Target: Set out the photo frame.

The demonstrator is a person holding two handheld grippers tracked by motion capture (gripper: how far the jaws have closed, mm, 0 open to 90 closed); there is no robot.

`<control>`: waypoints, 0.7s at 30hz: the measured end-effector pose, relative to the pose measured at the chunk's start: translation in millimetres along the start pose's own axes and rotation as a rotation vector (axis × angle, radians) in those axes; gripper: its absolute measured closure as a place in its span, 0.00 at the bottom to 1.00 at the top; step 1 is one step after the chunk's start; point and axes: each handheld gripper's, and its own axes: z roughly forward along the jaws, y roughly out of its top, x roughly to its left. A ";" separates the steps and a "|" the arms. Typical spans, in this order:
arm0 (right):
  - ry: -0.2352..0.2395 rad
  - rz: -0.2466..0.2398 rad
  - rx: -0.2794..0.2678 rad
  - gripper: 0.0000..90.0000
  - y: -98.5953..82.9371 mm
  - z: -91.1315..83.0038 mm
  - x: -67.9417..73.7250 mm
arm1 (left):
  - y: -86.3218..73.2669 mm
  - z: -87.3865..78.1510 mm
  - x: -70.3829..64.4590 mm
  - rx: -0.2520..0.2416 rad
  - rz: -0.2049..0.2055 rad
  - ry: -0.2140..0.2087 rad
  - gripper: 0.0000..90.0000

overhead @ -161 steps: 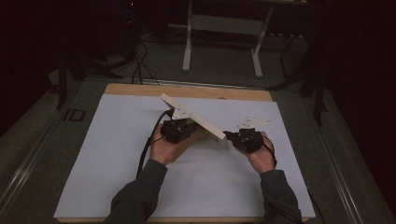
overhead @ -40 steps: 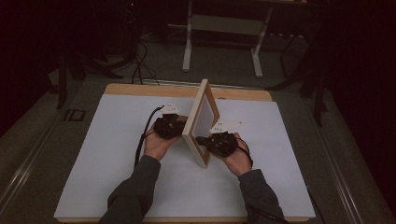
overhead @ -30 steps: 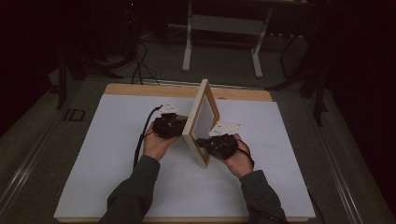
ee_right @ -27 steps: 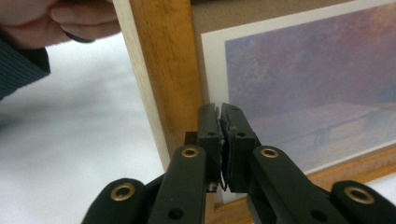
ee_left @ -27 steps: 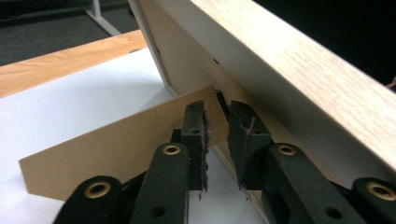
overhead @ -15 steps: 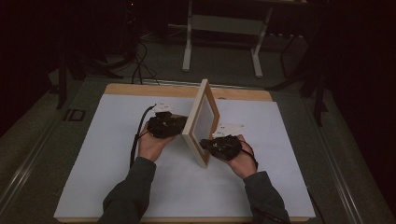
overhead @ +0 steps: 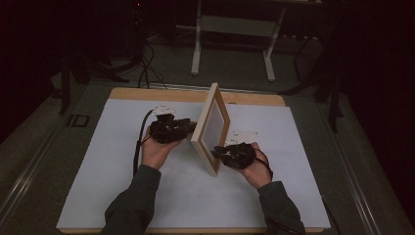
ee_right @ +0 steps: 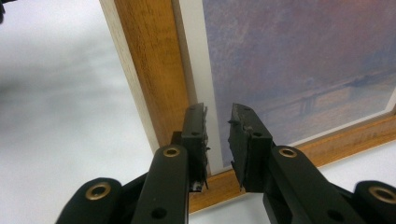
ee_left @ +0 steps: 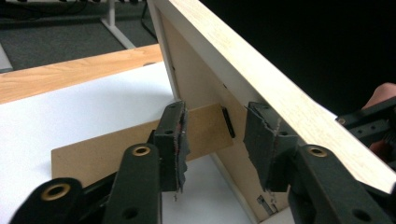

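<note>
On the white table [overhead: 107, 161], picture frame [overhead: 210, 128] upright on edge, picture facing right, left tongs [ee_left: 212, 135] wide, right tongs [ee_right: 217, 128] narrowly parted.

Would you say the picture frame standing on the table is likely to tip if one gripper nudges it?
Probably yes: the picture frame stands on a narrow bottom edge, propped by a thin easel leg. It looks stiff, being wooden. Its glazed front seems smooth, perhaps slippery.

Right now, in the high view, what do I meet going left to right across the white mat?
Trailing cable → left tool → picture frame standing on edge → right tool → right hand.
</note>
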 end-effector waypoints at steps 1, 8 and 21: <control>-0.001 0.001 0.000 0.84 -0.3 -0.1 -0.1 | 0.5 -1.7 -0.6 -0.010 -0.002 0.000 0.64; -0.010 0.007 0.005 0.83 -3.3 -0.3 -2.0 | 4.4 -13.2 -4.0 -0.055 -0.029 -0.008 0.57; -0.015 0.011 0.015 0.83 -5.2 -1.0 -4.3 | 7.7 -20.1 -19.1 -0.073 -0.001 -0.032 0.54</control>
